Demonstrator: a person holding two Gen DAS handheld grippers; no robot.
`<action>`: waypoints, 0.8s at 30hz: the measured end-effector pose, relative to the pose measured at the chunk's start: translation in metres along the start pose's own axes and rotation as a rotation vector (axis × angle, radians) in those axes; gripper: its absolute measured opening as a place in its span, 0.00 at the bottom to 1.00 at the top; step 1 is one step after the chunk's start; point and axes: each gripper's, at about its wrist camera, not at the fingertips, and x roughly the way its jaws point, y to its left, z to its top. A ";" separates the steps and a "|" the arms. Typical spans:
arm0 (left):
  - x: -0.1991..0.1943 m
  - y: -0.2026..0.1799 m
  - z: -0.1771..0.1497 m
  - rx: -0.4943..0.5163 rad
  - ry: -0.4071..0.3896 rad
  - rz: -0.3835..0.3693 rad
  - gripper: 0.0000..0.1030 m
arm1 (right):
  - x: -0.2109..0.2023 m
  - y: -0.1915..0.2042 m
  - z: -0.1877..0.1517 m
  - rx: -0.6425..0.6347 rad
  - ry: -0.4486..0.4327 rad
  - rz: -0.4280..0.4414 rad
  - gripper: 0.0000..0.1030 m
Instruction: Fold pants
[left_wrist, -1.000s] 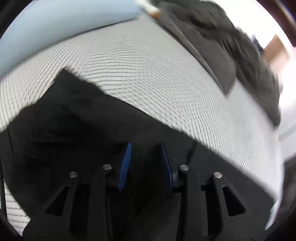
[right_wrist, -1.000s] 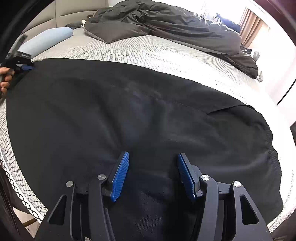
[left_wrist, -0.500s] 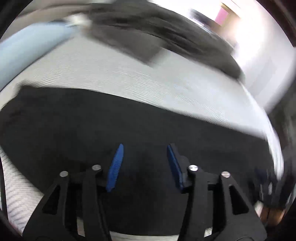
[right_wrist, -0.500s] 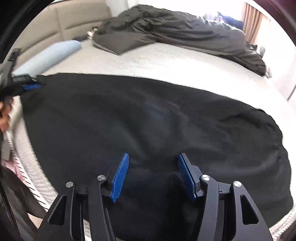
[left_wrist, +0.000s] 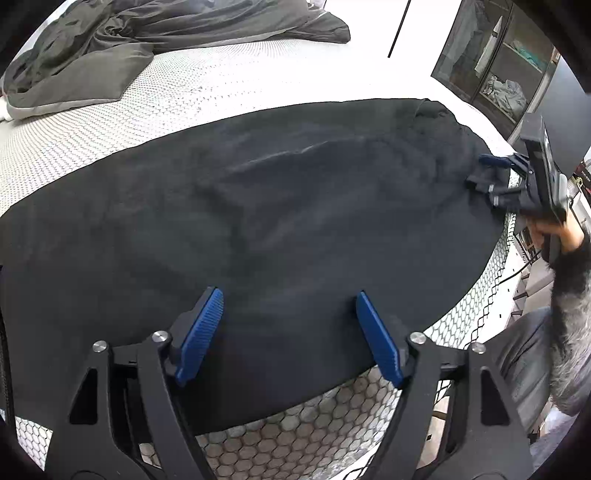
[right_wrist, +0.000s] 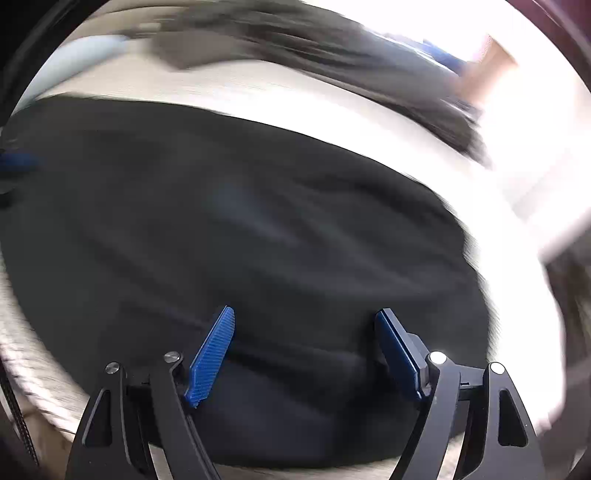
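Black pants (left_wrist: 295, 206) lie spread flat across the bed, long axis left to right. My left gripper (left_wrist: 290, 295) is open and empty, hovering over the pants' near edge. My right gripper (right_wrist: 304, 315) is open and empty above the pants (right_wrist: 240, 229); that view is motion-blurred. In the left wrist view the right gripper (left_wrist: 491, 173) shows at the pants' far right end, over the bunched waist. The left gripper's blue pad (right_wrist: 16, 162) shows faintly at the left edge of the right wrist view.
A rumpled dark grey duvet (left_wrist: 147, 33) lies across the back of the white honeycomb mattress (left_wrist: 166, 96). The mattress edge (left_wrist: 476, 295) runs close on the near right. A wardrobe (left_wrist: 491, 55) stands beyond the bed. A pale blue pillow (right_wrist: 85, 51) lies back left.
My left gripper swung from the pants' left leg end to look along the whole garment and opened wider. My right gripper moved quickly toward the waist end, still open.
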 end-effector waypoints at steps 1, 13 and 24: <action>0.003 -0.003 0.003 0.000 0.000 0.005 0.72 | 0.004 -0.020 -0.006 0.078 0.019 -0.035 0.76; 0.002 -0.061 0.002 0.171 0.009 -0.095 0.76 | -0.032 0.068 0.021 0.022 -0.074 0.361 0.71; 0.006 -0.052 -0.011 0.207 0.006 -0.098 0.80 | 0.001 -0.067 -0.048 0.241 0.064 -0.105 0.72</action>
